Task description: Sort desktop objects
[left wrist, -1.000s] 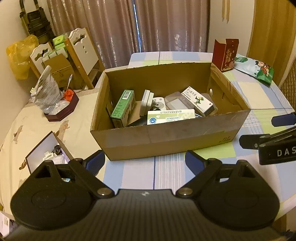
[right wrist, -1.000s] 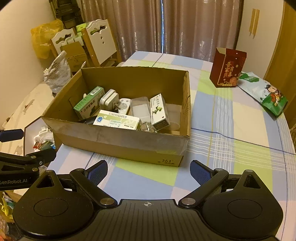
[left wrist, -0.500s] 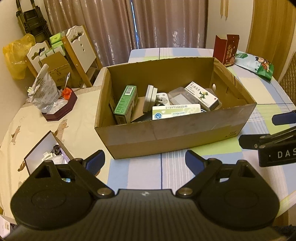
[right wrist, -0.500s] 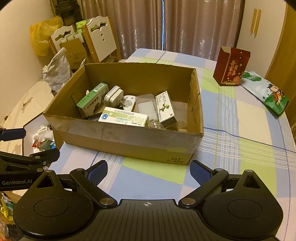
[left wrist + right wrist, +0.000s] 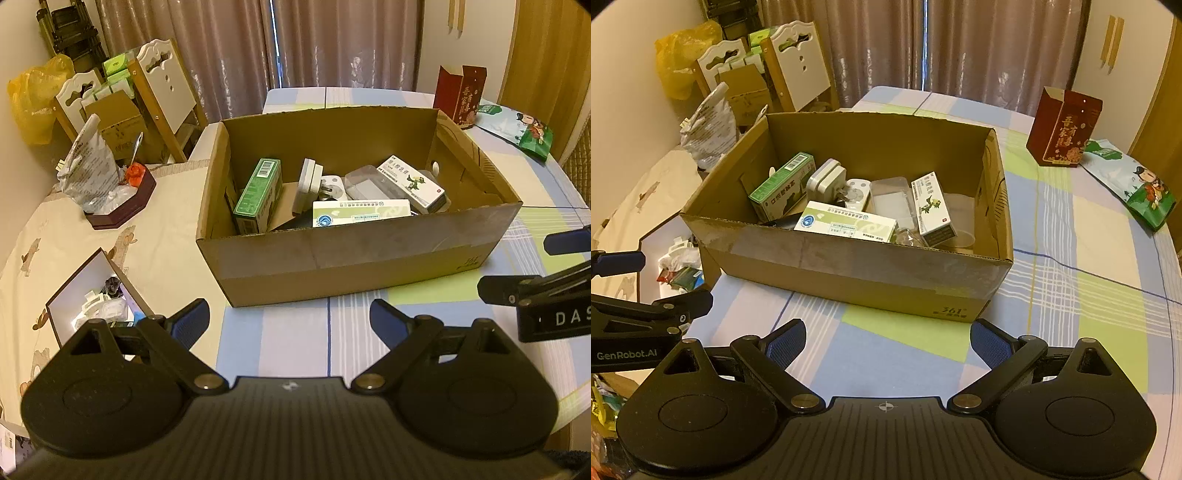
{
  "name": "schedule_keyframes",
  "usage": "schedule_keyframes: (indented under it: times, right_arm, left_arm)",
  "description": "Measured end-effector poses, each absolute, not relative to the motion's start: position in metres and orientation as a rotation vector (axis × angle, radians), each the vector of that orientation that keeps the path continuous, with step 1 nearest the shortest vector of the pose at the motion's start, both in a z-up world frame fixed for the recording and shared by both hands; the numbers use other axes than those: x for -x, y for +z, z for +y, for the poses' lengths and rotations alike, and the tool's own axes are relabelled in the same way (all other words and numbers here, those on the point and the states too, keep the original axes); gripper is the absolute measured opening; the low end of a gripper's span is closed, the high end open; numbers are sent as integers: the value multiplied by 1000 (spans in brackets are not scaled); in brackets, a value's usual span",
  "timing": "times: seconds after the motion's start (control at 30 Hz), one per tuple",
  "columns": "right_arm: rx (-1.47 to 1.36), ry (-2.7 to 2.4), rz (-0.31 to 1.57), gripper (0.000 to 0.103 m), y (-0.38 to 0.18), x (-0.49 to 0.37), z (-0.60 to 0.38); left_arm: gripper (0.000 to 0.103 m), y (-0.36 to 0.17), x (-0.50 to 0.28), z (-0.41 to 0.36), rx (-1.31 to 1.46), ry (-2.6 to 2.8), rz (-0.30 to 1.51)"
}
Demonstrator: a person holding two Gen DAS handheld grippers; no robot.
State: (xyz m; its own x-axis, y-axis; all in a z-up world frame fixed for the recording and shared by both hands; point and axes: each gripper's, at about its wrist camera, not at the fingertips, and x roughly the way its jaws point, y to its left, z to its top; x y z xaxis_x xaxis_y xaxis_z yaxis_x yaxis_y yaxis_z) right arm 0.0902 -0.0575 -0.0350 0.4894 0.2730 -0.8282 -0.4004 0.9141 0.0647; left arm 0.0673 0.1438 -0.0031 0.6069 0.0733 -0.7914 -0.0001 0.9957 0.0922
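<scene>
An open cardboard box stands on the checked tablecloth. Inside lie a green carton, a white plug adapter, a flat white-and-green medicine box, a white box with a green figure and a clear plastic case. My left gripper hangs open in front of the box's near wall, nothing between its fingers. My right gripper is open too, before the box's near right corner.
A red gift box and a green snack bag sit at the table's far right. Left of the table a cream-covered surface holds a dark tray with a bag and an open case of small items. Chairs stand behind.
Both views have drifted slightly, so the box sits a little higher and further right in the frames. Both grippers remain open and empty.
</scene>
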Motion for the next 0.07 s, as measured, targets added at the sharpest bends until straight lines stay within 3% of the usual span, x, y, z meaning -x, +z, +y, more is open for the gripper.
schedule_keyframes:
  times: [0.07]
  right_arm:
    - [145,414,979,98,-35,-90,-59]
  left_arm:
    - [92,-3,-67,143,-84,43,918]
